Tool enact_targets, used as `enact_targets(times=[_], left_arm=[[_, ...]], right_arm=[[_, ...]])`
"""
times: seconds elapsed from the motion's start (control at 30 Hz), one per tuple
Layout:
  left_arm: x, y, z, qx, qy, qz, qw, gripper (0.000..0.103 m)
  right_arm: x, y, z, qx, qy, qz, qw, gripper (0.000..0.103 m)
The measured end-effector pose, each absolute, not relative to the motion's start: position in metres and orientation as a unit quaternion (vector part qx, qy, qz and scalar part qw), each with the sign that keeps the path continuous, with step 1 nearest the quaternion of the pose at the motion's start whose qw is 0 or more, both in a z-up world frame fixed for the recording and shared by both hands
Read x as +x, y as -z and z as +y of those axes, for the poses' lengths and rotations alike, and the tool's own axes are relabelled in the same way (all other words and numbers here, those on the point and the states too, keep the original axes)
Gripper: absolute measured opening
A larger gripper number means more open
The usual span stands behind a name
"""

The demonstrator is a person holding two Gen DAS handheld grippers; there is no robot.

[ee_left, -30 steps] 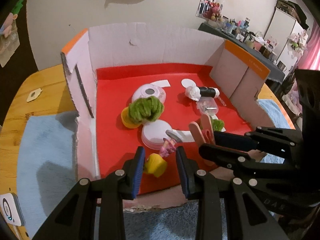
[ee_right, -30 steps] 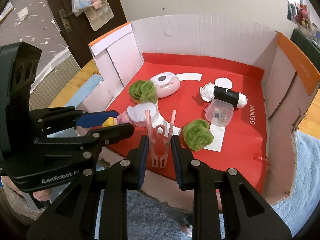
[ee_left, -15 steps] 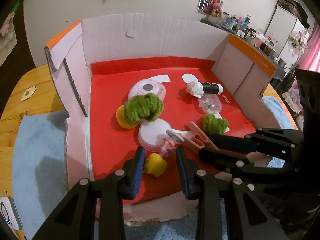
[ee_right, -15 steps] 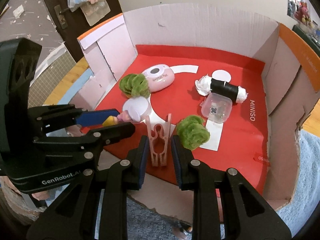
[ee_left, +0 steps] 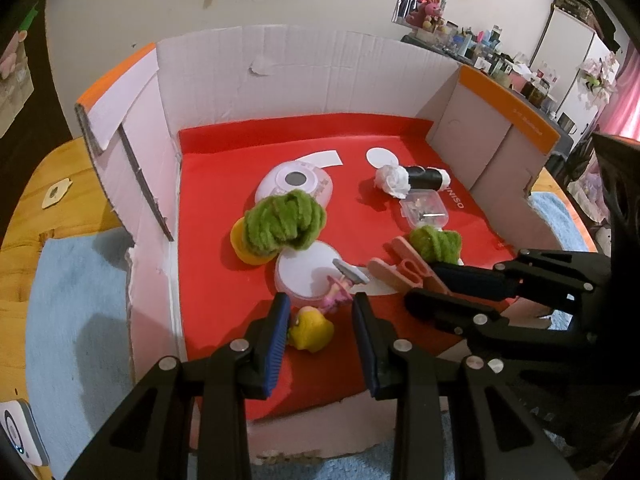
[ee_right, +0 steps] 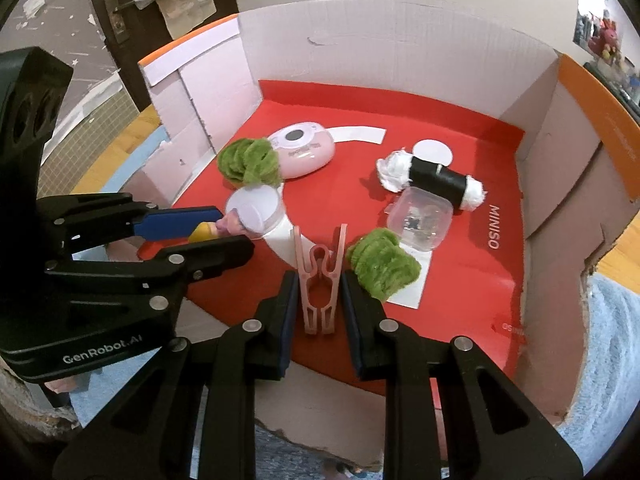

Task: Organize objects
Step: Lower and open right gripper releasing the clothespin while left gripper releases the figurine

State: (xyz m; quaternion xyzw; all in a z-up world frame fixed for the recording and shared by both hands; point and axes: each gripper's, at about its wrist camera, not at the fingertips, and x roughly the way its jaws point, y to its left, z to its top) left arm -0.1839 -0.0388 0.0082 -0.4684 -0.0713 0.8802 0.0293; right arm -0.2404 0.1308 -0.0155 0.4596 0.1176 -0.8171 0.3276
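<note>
Right tongs clamped on pink clothes peg, held low over red liner of cardboard box, beside green fuzzy ball. Left tongs narrow; yellow-haired doll between pads, contact probably made but not clearly visible. Doll just in front of white round lid.

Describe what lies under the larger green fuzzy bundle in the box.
A yellow round object pokes out beneath the larger green fuzzy bundle, on the box's red liner. The bundle covers most of it, so what it is cannot be told.
</note>
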Motion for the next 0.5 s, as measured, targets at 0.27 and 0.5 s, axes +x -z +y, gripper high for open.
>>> enact_targets(times=[0.27,0.5], left_arm=[[-0.191,-0.008,-0.038,-0.472,-0.879,-0.066,0.022,0.032],[-0.197,-0.008,-0.037,-0.471,-0.879,-0.064,0.019,0.032]], right_arm=[[-0.246,0.012,0.144,0.459,0.823,0.119,0.313,0.021],[-0.250,0.011,0.153,0.458,0.828,0.113,0.302,0.021]])
